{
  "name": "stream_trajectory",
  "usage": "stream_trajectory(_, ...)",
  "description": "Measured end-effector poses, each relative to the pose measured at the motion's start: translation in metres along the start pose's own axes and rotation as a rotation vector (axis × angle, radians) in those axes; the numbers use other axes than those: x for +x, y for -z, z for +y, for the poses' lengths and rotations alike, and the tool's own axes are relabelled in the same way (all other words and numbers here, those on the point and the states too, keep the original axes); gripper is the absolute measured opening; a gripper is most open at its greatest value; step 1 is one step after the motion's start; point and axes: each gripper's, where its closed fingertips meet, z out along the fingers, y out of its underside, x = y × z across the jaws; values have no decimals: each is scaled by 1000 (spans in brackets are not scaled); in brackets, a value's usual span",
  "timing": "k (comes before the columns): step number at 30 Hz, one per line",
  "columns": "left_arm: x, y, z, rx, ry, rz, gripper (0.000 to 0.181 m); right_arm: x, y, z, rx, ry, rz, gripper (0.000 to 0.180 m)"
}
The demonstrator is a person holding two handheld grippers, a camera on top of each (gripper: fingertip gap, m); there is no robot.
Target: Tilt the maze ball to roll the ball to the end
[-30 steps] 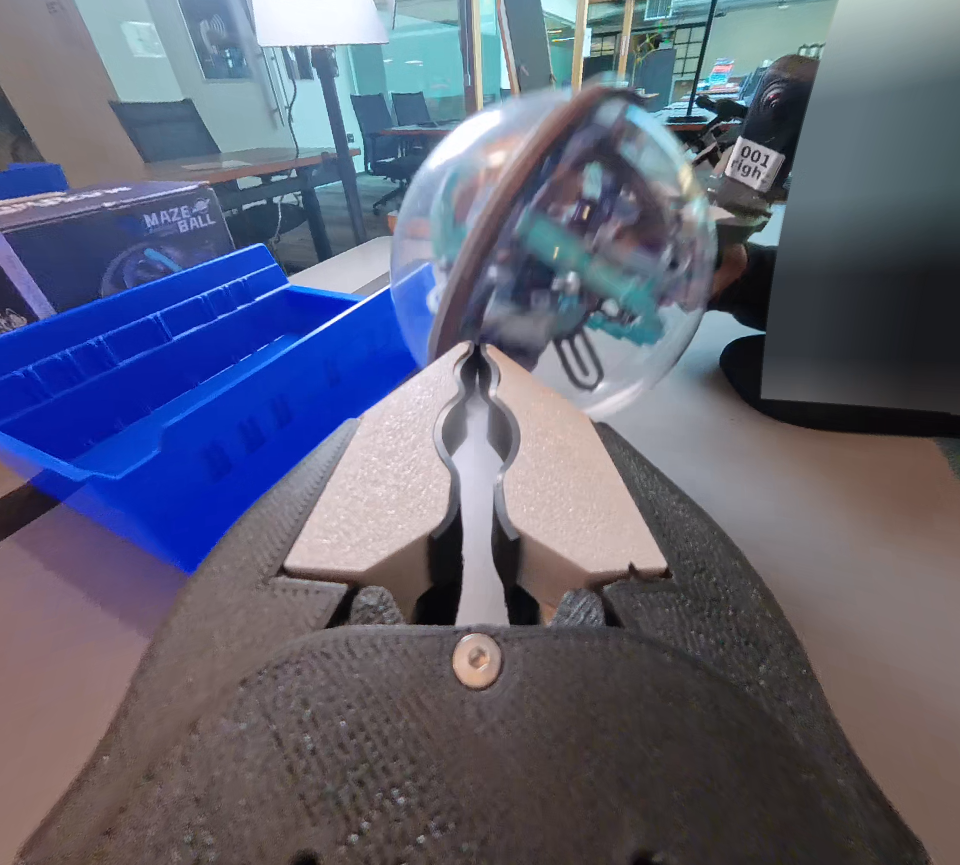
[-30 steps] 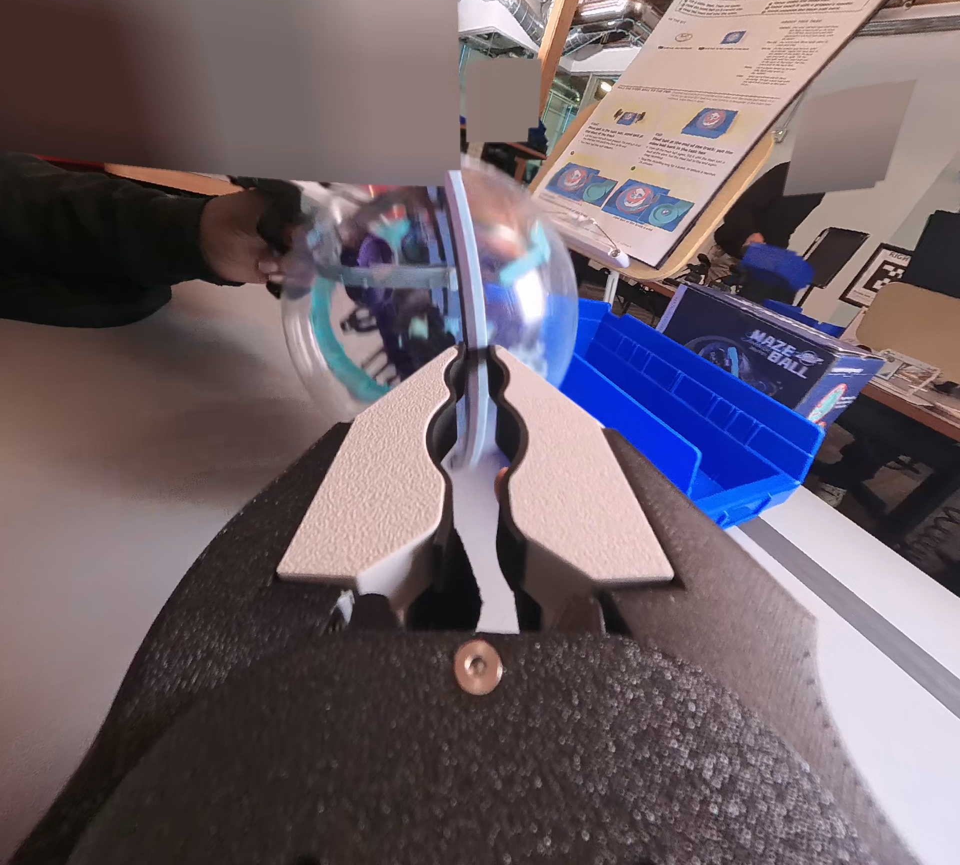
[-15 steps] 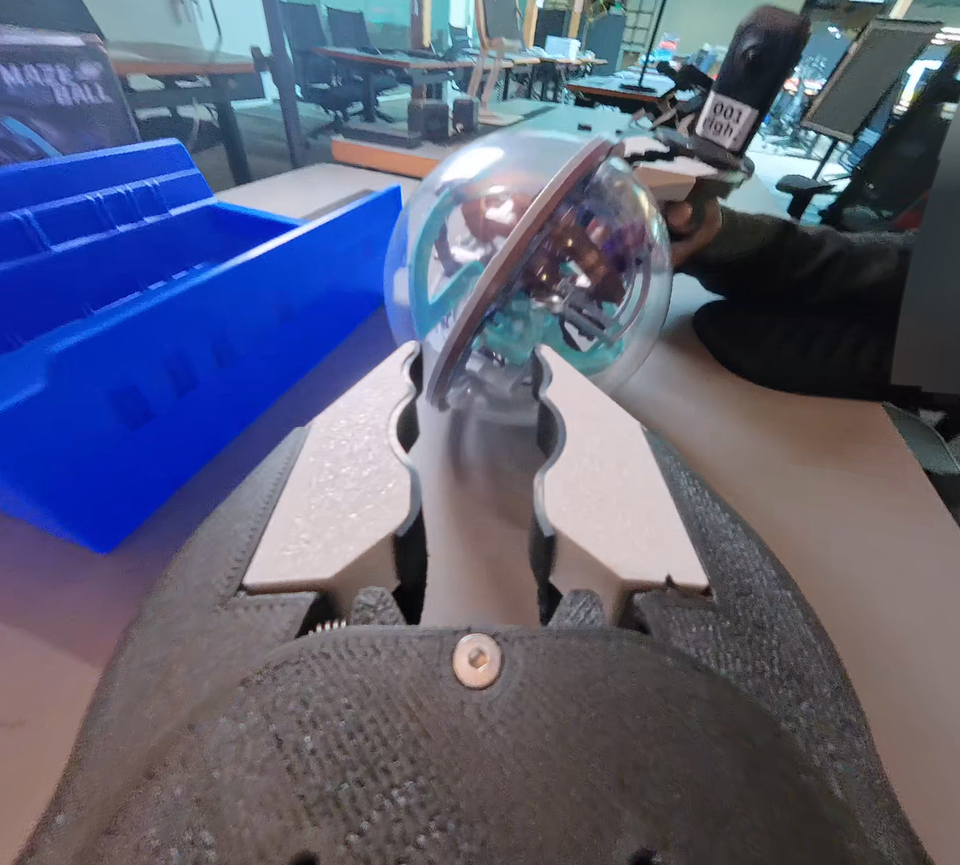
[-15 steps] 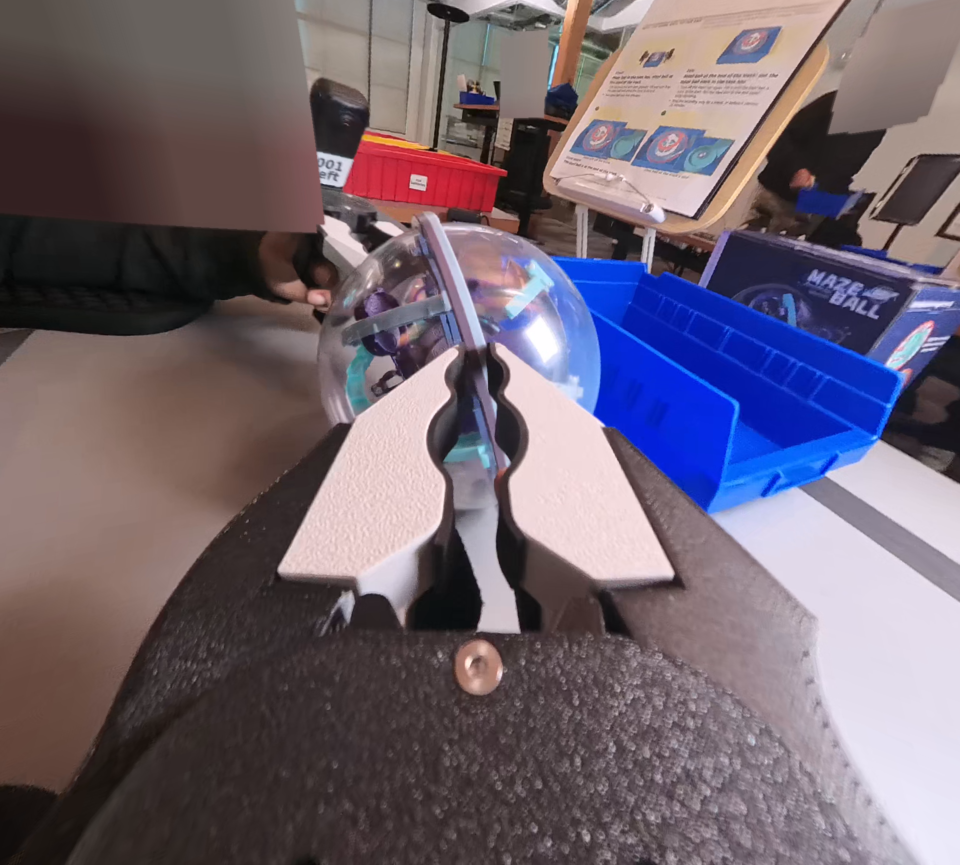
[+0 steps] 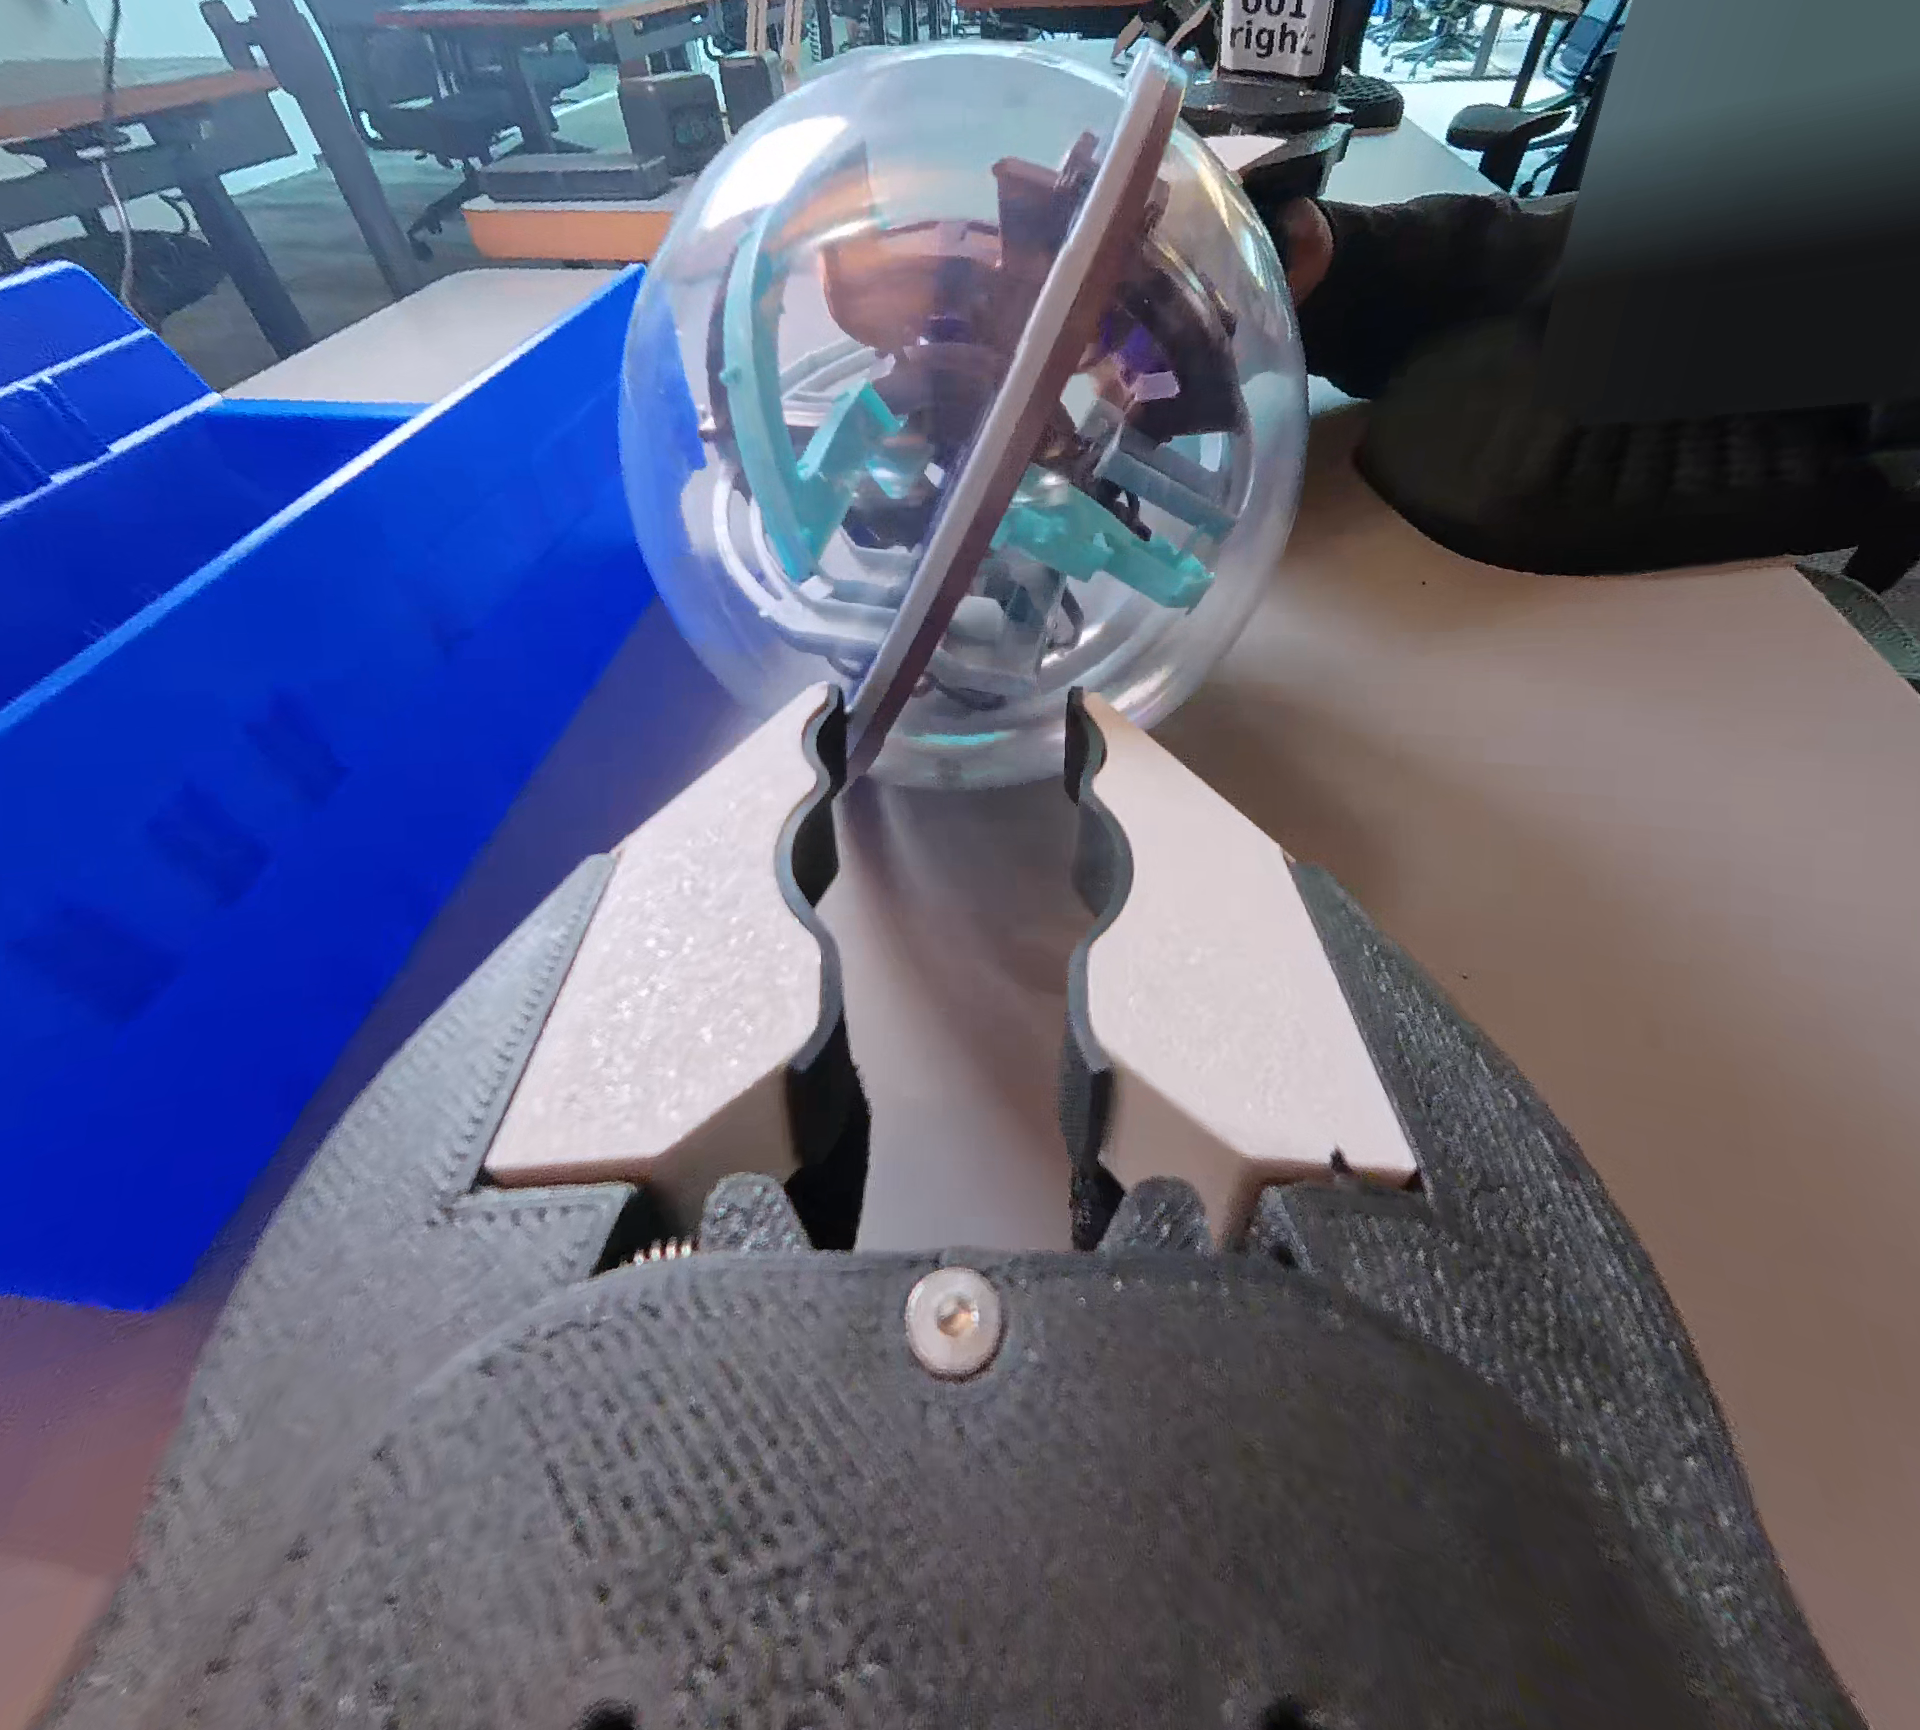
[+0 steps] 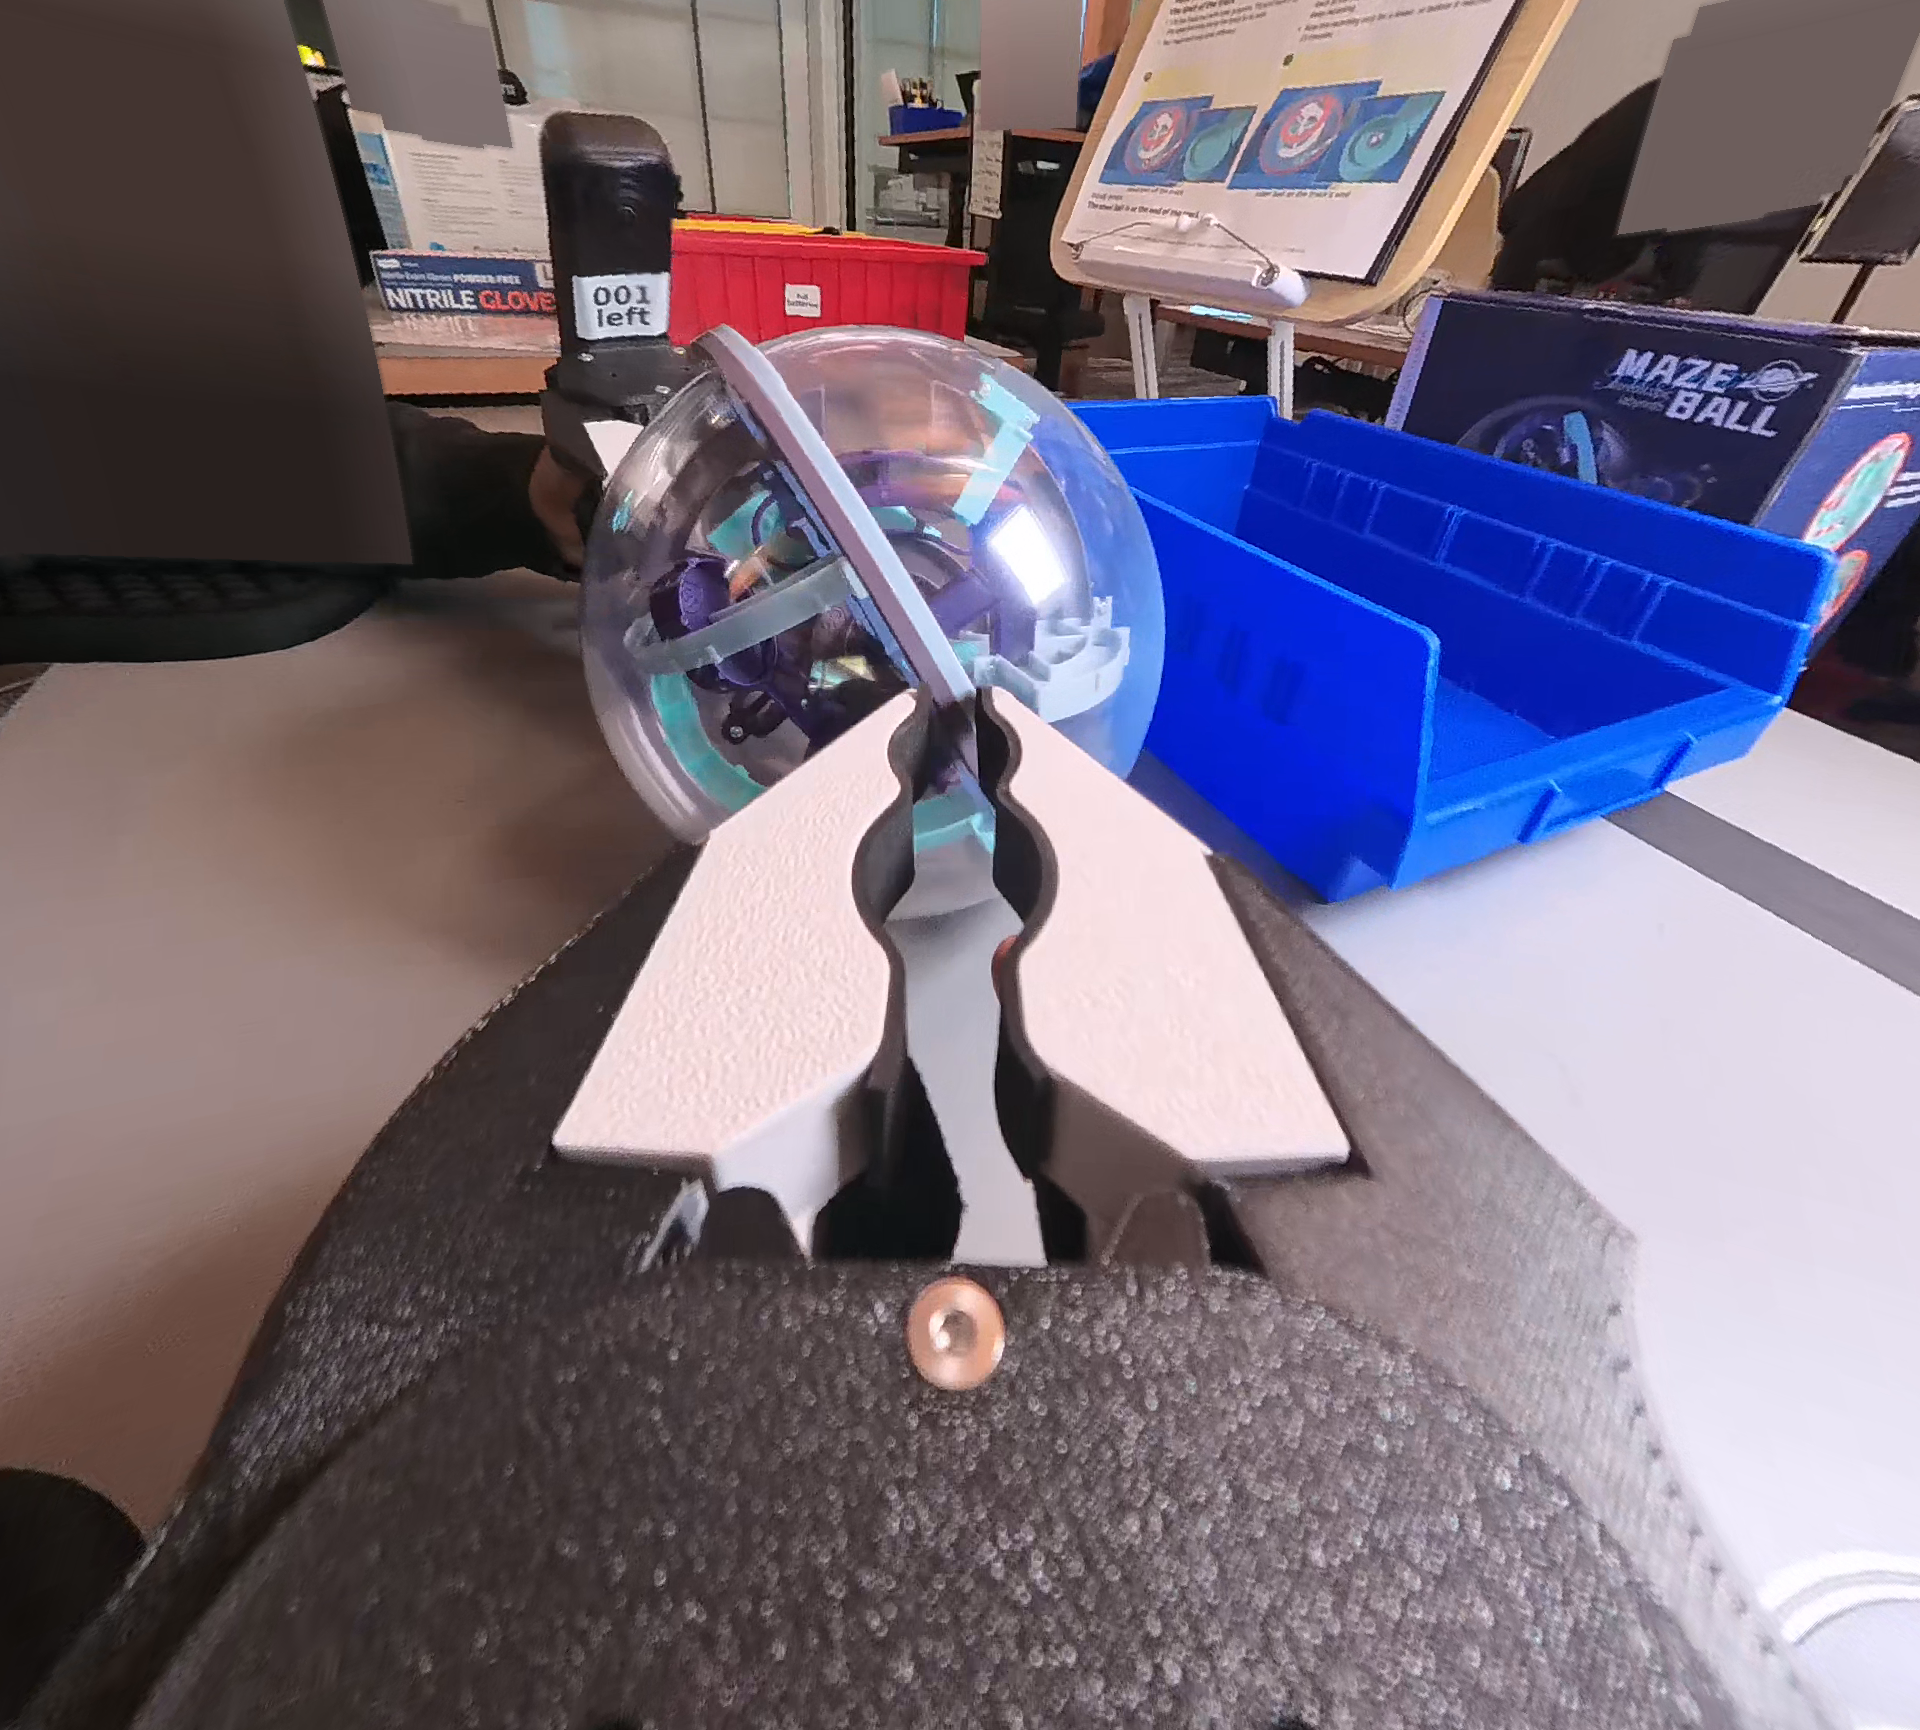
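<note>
The maze ball (image 5: 961, 413) is a clear sphere with teal, purple and brown tracks inside and a flat grey rim ring running diagonally around it. It sits low on the beige table (image 5: 1507, 849), next to the blue bin. My left gripper (image 5: 951, 724) is open, its fingers either side of the ball's bottom, and the left fingertip (image 5: 826, 724) touches the ring. My right gripper (image 6: 948, 701) is shut on the ring's edge on the opposite side of the maze ball (image 6: 862, 589). I cannot pick out the small ball inside.
A blue bin (image 6: 1455, 641) stands right beside the ball and also shows in the left wrist view (image 5: 260, 641). Behind it are a dark maze ball box (image 6: 1662, 423) and an instruction board on a stand (image 6: 1351, 18). A red bin (image 6: 821, 288) sits far back. The person's sleeves rest on the table.
My left gripper has opened and let go of the ball's ring. The ball has come down from mid-air to table level and its ring has tilted. My right gripper keeps its hold.
</note>
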Motion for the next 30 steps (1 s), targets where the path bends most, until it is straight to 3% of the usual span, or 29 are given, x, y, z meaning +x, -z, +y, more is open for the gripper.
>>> stream_trajectory(3, 0, -1, -3, 26, -23, -7, 35, 3, 2, 3, -17, 33, 11, 8)
stream_trajectory(5, 2, 2, -5, 44, -47, 5, 11, 2, 3, 5, -25, 61, -4, 9)
stream_trajectory(13, -2, -4, -8, 61, -108, -28, 27, 7, 5, 8, -42, 132, 37, 8)
stream_trajectory(16, 0, -4, -8, 53, -115, -21, 9, 6, 8, 7, -32, 115, 12, 8)
stream_trajectory(24, 12, -2, -23, 78, -58, 18, 7, 4, 12, -11, 36, -17, -26, 6)
stream_trajectory(30, 9, 7, -41, 132, -99, -29, 7, -2, 10, -21, 73, 3, -27, 6)
